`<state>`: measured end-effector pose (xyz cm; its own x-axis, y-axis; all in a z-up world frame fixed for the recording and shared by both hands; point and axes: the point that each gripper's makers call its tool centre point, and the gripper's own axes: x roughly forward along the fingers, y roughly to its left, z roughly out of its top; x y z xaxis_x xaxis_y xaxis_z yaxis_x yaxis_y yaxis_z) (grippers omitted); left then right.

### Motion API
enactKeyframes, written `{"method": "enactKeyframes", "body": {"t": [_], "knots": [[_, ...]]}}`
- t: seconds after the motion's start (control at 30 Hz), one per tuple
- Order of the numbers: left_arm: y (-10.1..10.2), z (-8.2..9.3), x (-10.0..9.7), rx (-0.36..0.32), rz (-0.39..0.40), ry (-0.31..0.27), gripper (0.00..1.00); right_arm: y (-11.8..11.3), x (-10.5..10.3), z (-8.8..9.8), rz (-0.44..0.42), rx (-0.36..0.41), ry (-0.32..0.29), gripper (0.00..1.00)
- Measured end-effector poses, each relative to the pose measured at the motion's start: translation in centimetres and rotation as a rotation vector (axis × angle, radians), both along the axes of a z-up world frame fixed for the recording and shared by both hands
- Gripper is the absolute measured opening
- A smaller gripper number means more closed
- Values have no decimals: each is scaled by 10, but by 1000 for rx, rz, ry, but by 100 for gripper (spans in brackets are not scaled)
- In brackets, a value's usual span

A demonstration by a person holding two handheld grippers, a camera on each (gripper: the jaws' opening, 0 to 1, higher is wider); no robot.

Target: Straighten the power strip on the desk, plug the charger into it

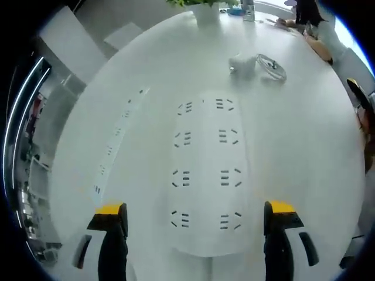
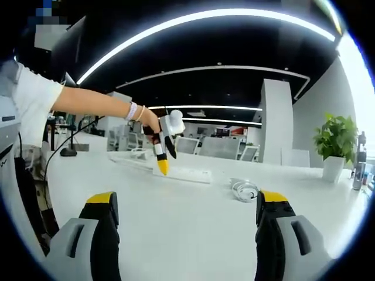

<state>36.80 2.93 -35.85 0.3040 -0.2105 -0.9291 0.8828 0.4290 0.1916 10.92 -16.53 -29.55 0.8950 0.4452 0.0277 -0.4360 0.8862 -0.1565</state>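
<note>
In the left gripper view the left gripper (image 1: pixel 196 219) hangs directly above a white power strip (image 1: pixel 206 175), its yellow-tipped black fingers (image 1: pixel 111 218) spread wide, one to either side of the strip's near end and holding nothing. The strip is a long, flat, rounded slab with two rows of socket slots running away along the glossy white counter (image 1: pixel 304 146). Beyond its far end lies the white charger (image 1: pixel 240 64) with a loosely coiled cable (image 1: pixel 270 67) just beside it. A second, narrower white strip (image 1: pixel 117 143) lies at an angle toward the counter's left edge. At the far edge stand a white pot holding a green plant (image 1: pixel 206 9) and a bottle (image 1: pixel 248 9).

In the right gripper view the right gripper (image 2: pixel 187 219) is held above bare counter, its fingers (image 2: pixel 104 213) likewise wide apart and empty. Here a person's bare arm (image 2: pixel 94 102), with a band at the wrist, reaches over from the left holding the left gripper, its tips pointing down at the power strip, seen side-on as a low white bar. The coiled cable sits to its right, with the charger hard to pick out. This view opens onto the room: a dark ceiling crossed by curved light strips (image 2: pixel 205 20), white pillars, office chairs, and the potted plant and bottle toward the counter's right end.
</note>
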Motion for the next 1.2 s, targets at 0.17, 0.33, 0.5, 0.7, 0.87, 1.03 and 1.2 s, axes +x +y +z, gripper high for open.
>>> {"method": "enactKeyframes", "body": {"t": [0.17, 0.33, 0.5, 0.7, 0.87, 1.03, 1.2], "knots": [[-2, -5, -7, -3, 18, 21, 99, 0, 1, -4, -1, -2, 10, 97], [-2, -6, -3, -16, 42, 43, 99, -1, 1, -4, 1, -3, 11, 97], [-2, -8, -4, -31, 67, 83, 99, -1, 1, -3, 1, -4, 8, 96], [-2, -10, 0, -44, 93, 108, 99, -3, -1, -4, -6, -4, 12, 96], [-3, -14, 2, -54, 100, 126, 99, -6, -2, -4, -11, -5, 10, 96], [-3, -18, 4, -38, 96, 139, 98, -8, -1, -5, -17, -2, 15, 95], [-7, -18, 1, -41, 88, 146, 97, -9, -1, -6, -15, -2, 16, 95]]}}
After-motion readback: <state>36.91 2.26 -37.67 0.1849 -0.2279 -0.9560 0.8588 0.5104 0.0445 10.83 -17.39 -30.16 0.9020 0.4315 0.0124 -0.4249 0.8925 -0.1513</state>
